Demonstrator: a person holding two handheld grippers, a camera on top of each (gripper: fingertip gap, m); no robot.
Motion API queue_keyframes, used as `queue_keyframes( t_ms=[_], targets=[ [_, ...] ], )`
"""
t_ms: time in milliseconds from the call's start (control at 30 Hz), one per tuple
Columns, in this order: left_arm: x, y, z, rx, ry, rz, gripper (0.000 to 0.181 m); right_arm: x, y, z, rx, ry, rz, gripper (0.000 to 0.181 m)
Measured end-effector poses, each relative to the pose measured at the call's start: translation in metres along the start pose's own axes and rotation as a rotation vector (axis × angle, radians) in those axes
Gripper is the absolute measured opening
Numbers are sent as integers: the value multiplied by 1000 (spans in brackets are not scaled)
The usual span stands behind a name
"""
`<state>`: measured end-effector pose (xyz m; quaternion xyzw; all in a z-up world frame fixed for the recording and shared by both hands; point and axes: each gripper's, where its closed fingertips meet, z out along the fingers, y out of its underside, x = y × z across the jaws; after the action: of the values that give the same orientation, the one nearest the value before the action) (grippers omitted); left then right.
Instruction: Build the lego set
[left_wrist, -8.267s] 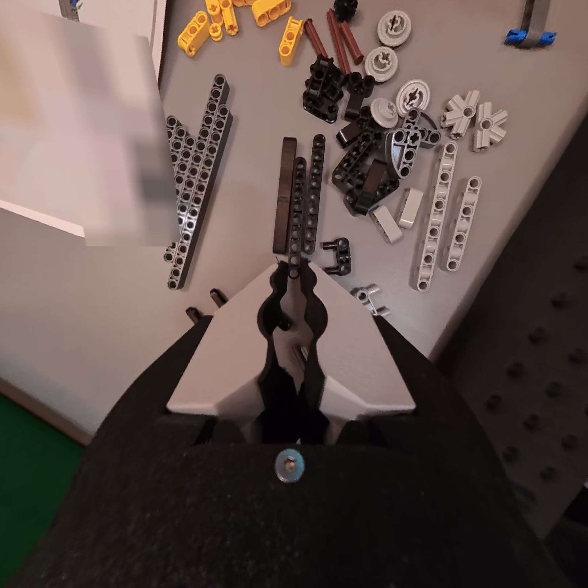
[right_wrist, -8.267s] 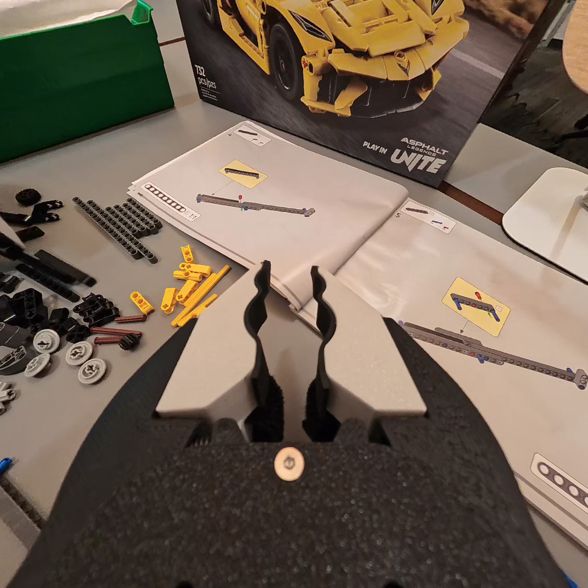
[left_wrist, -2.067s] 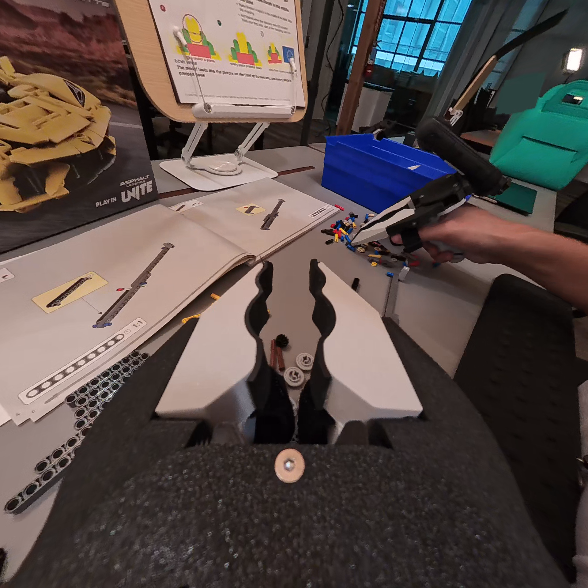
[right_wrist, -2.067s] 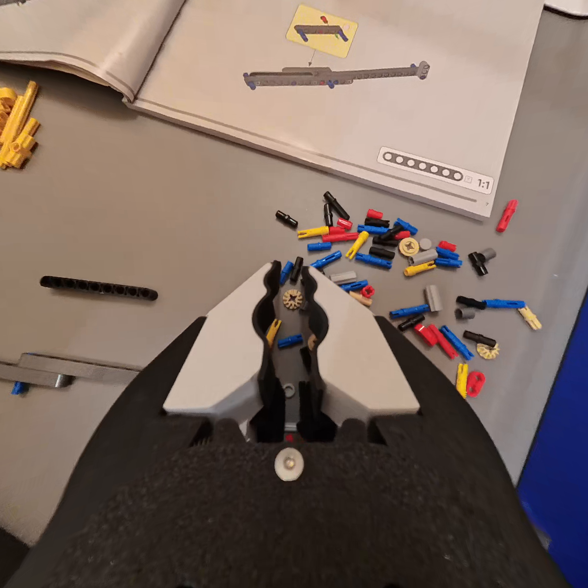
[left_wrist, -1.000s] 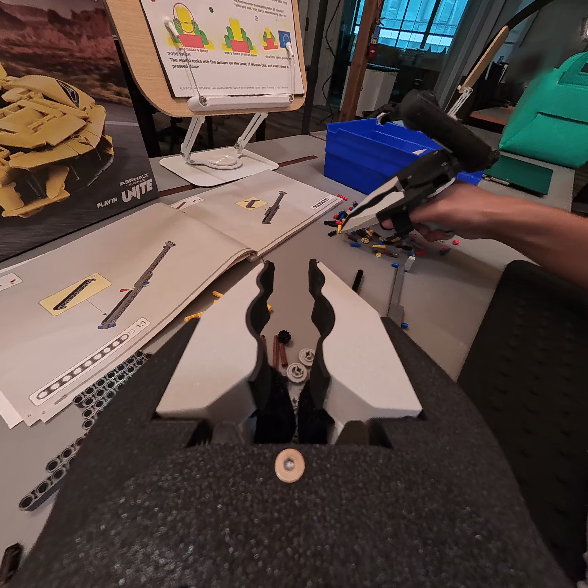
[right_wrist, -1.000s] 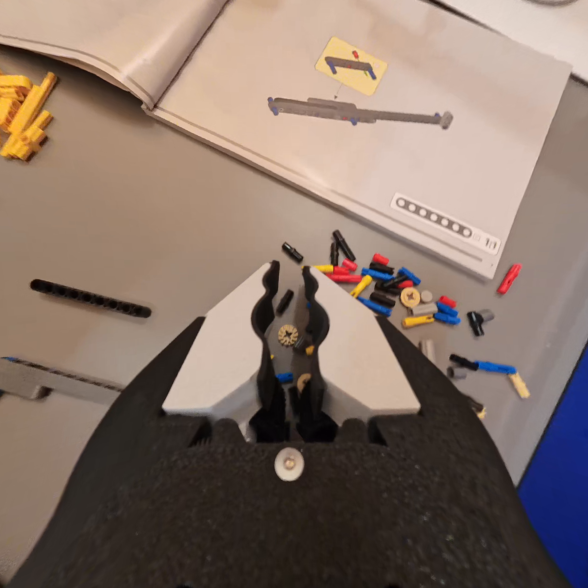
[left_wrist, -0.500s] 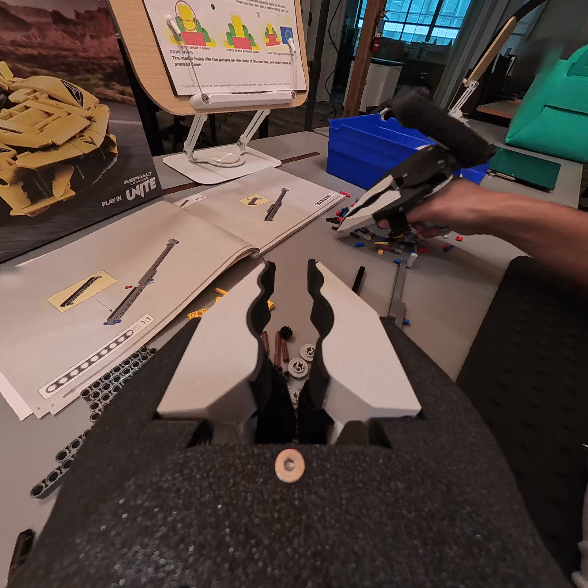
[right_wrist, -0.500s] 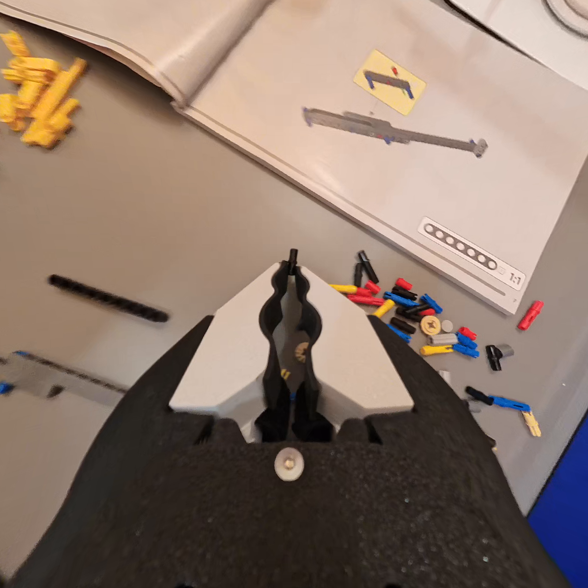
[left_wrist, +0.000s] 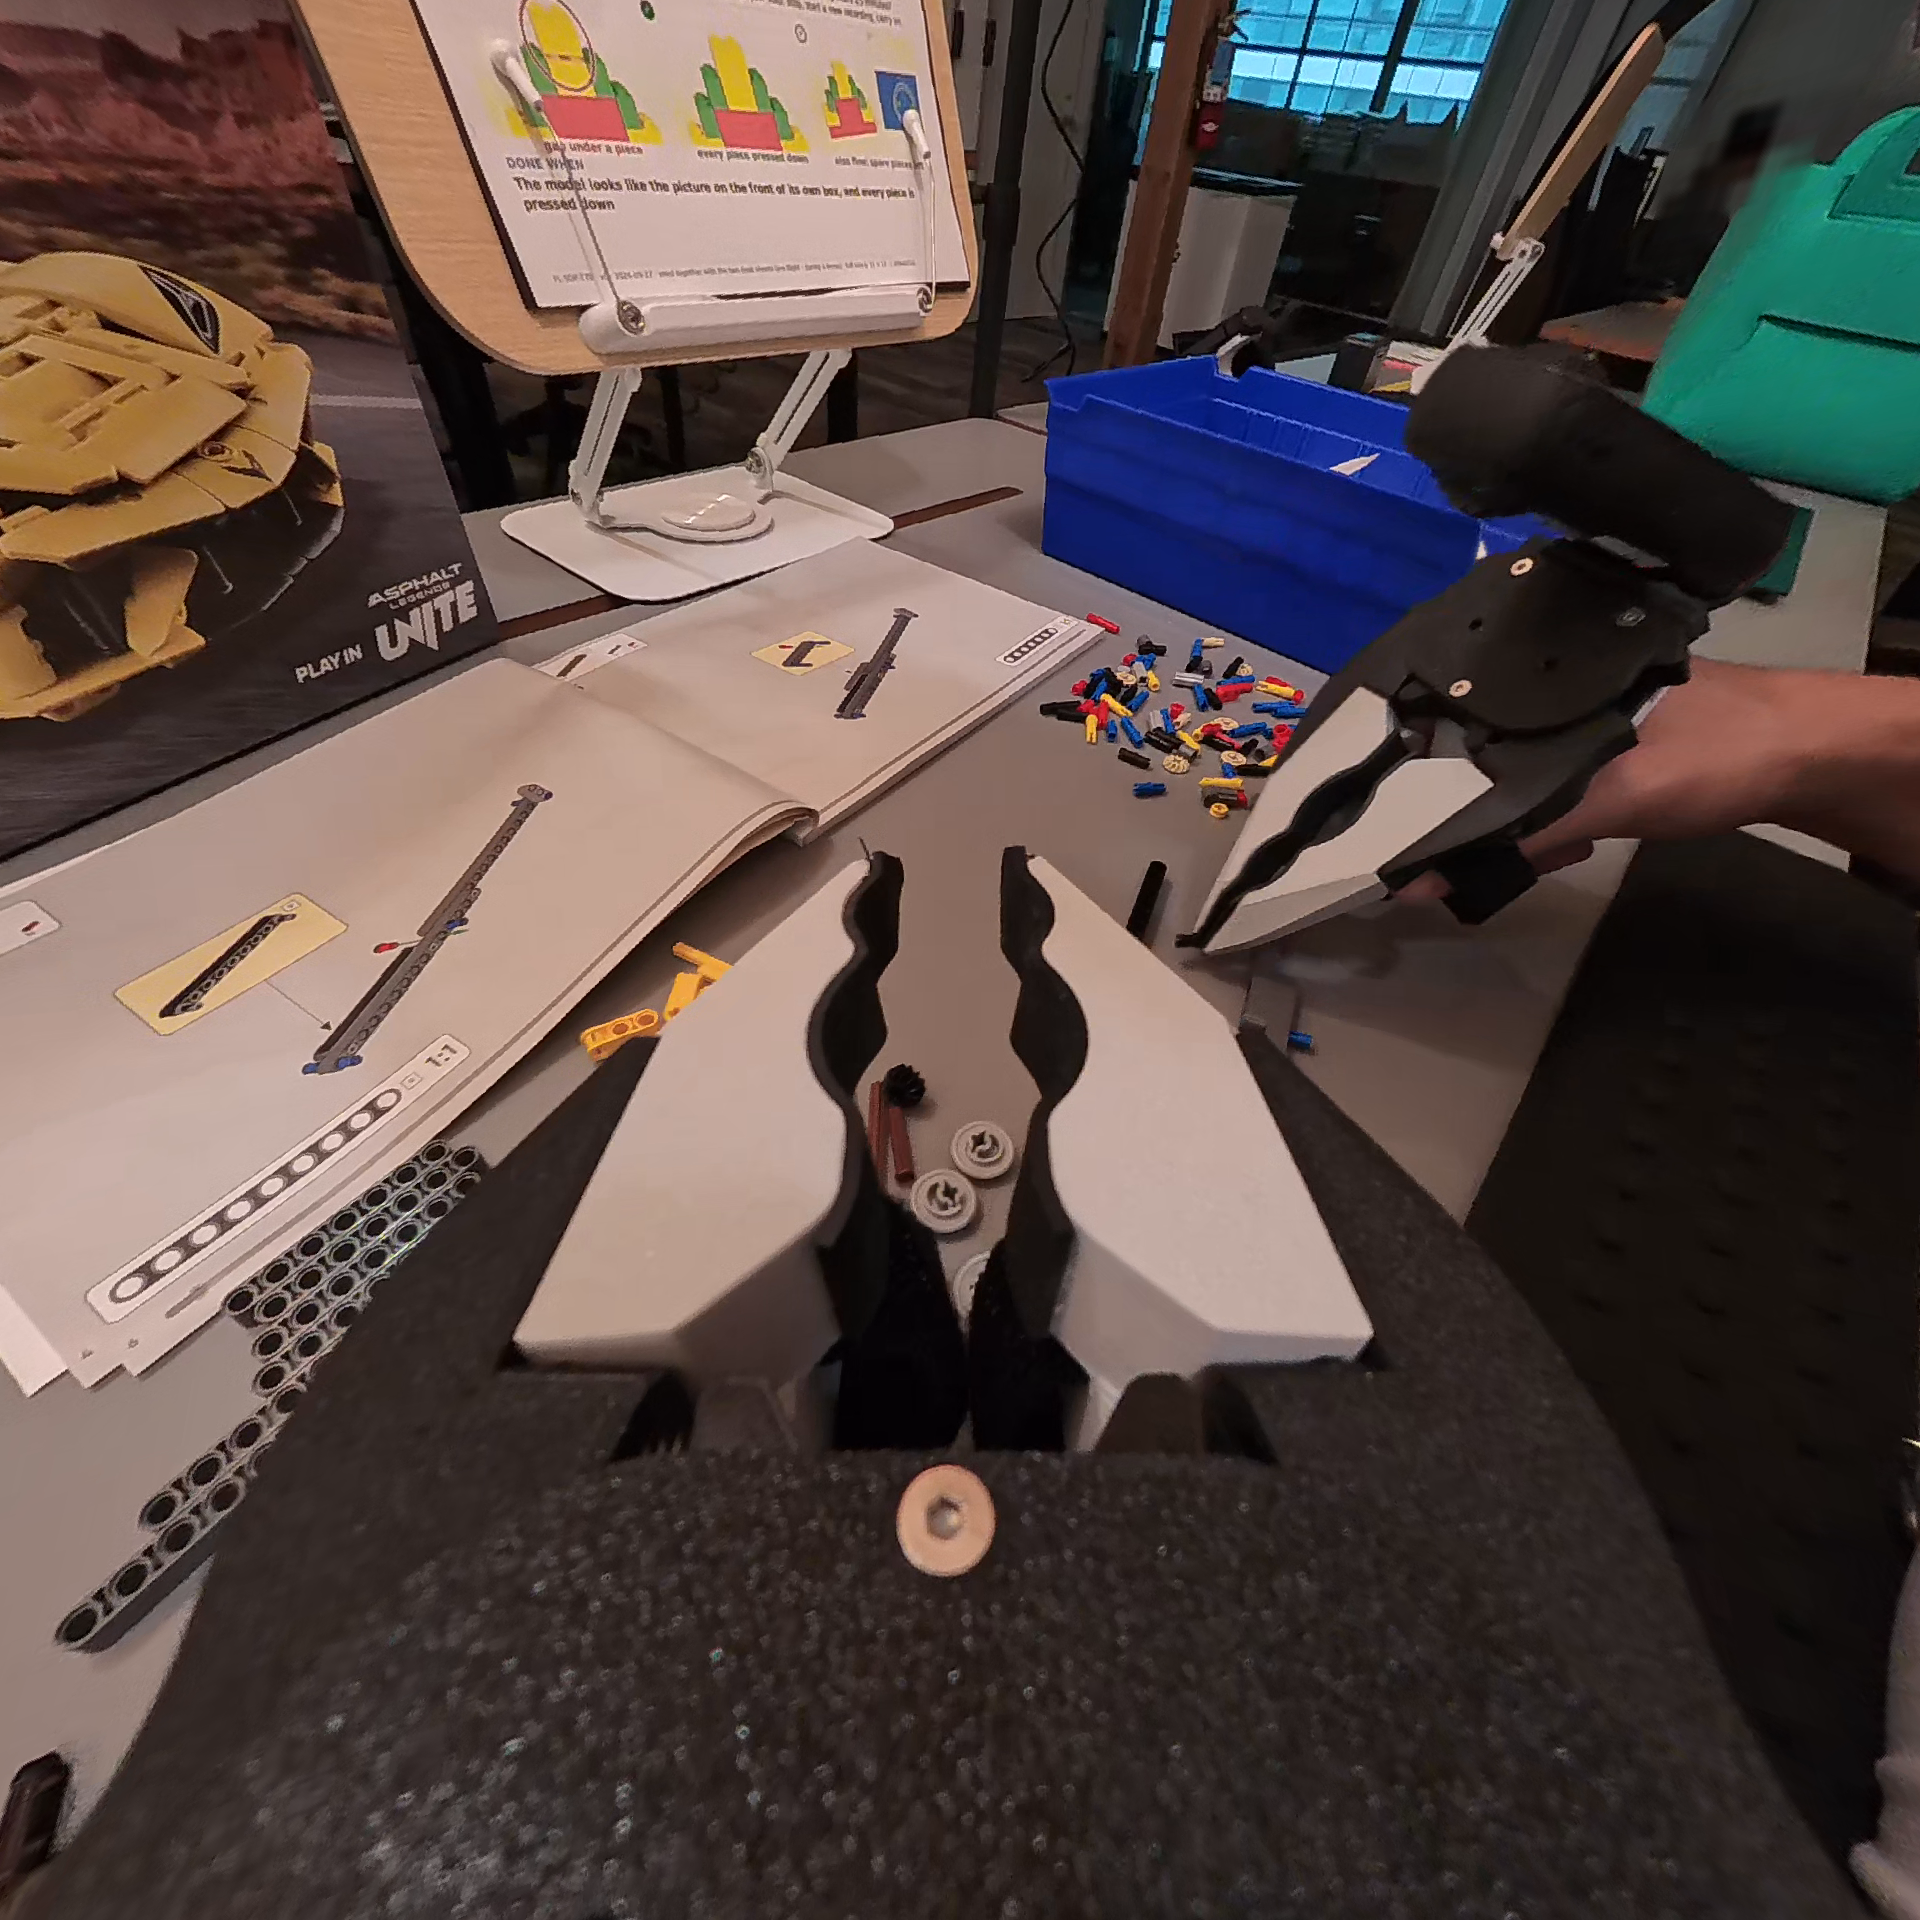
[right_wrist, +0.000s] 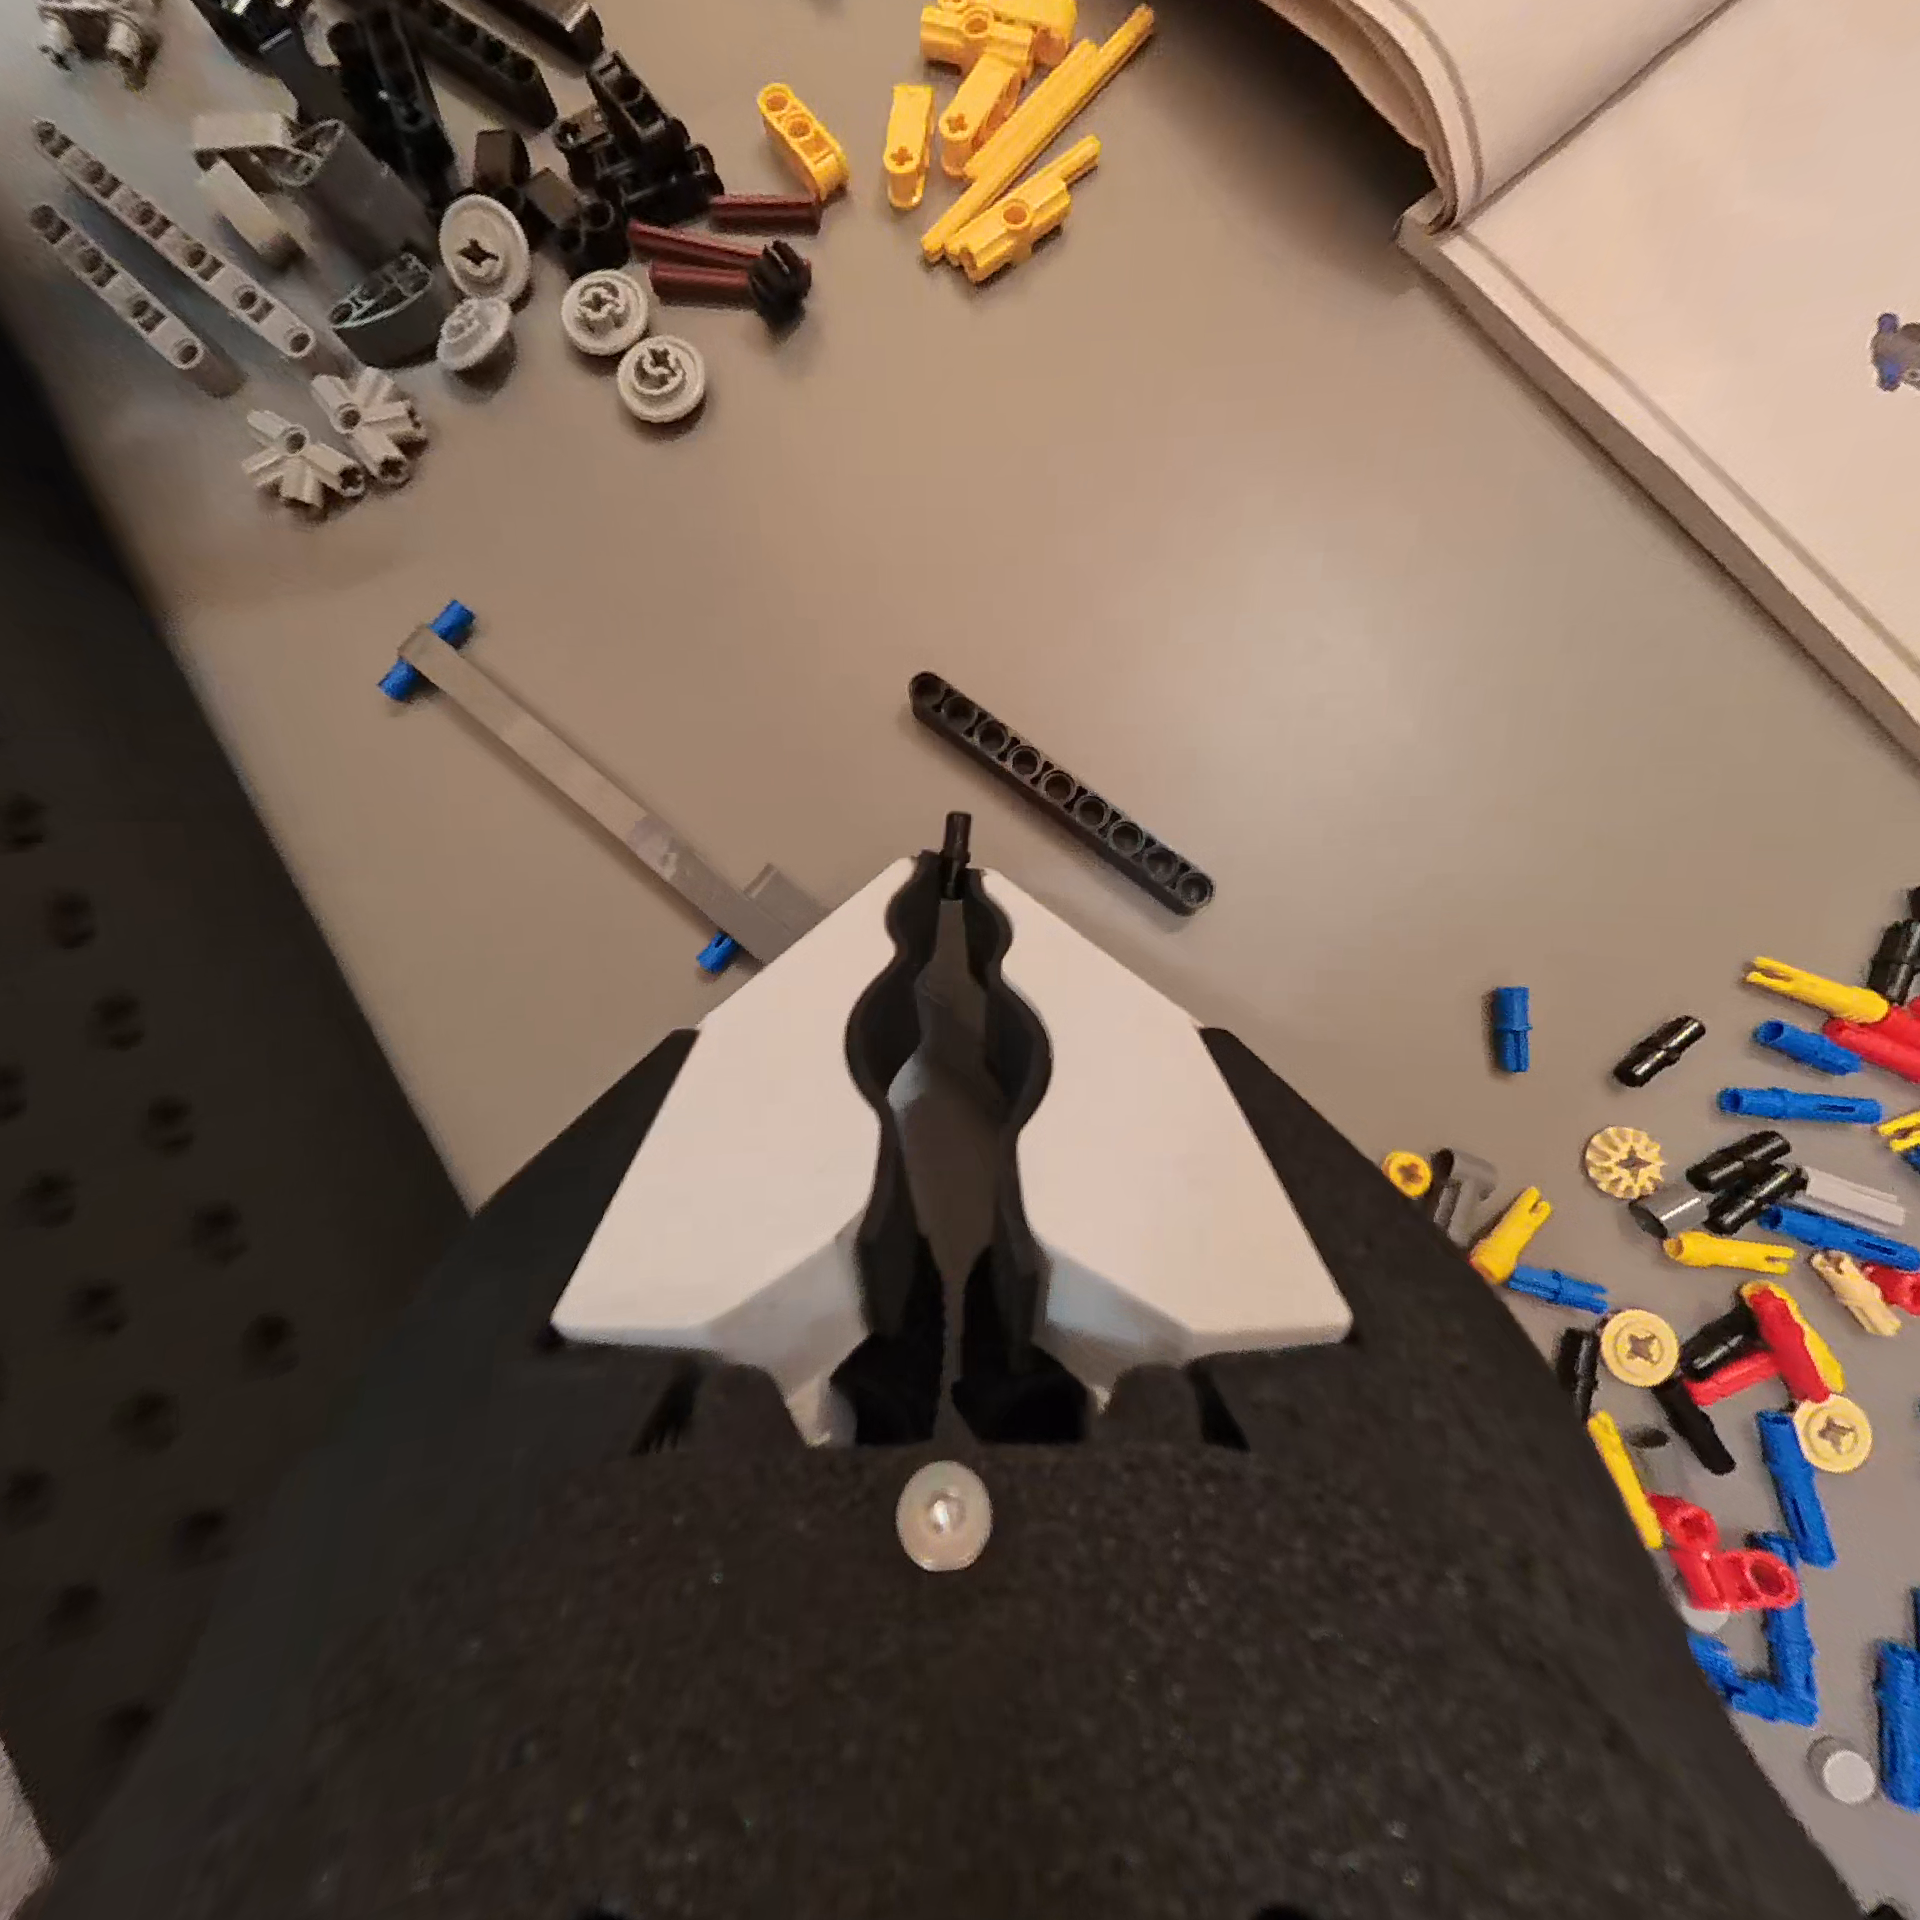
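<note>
1. Right wrist view is showing the right gripper (right_wrist: 953, 868) with its fingers (right_wrist: 790, 1122) pressed together on a small black pin (right_wrist: 954, 844), whose tip is sticking out just past them.

2. Just ahead and slightly to the right of that pin, the black beam (right_wrist: 1060, 792) is lying flat on the tabletop (right_wrist: 1143, 540), apart from the fingers. Its long axis is running diagonally, from upper left to lower right in this view, with its row of round holes facing up.

3. Off to the left, a grey beam assembly (right_wrist: 592, 790) with blue pins at its ends is lying on a similar diagonal; its near end is being hidden by the left finger.

4. Left wrist view is showing the left gripper (left_wrist: 951, 868) with its fingers (left_wrist: 727, 1122) held apart and nothing between them, hanging above the grey wheels hubs (left_wrist: 961, 1174). The right gripper is clearly the nearer to the black beam.

5. The pin is being held roughly along the fingers, so a tilt downward is judged necessary before it can be pushed into a hole.

6. The black beam appears thin, rigid and light, and is judged likely to slide if pressed unsupported.
</note>
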<state>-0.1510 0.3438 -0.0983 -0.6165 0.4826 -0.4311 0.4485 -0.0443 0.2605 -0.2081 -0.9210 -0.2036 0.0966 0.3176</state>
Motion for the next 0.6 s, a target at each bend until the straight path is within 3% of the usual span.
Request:
queue_keyframes(
  t_ms=[300,433,500,600],
  targets=[
    [2,1,-3,-5,-9,15,18,4,0,7,-38,26,-35,5],
    [0,2,-3,-7,-13,6,18,8,-7,-5,31,15,24,14],
    [-1,3,-3,-8,-14,4,18,25,-7,-19,69,50,81,15],
    [-1,5,-2,-12,-6,-3,18,77,11,-34,54,233,192,14]
  ],
)
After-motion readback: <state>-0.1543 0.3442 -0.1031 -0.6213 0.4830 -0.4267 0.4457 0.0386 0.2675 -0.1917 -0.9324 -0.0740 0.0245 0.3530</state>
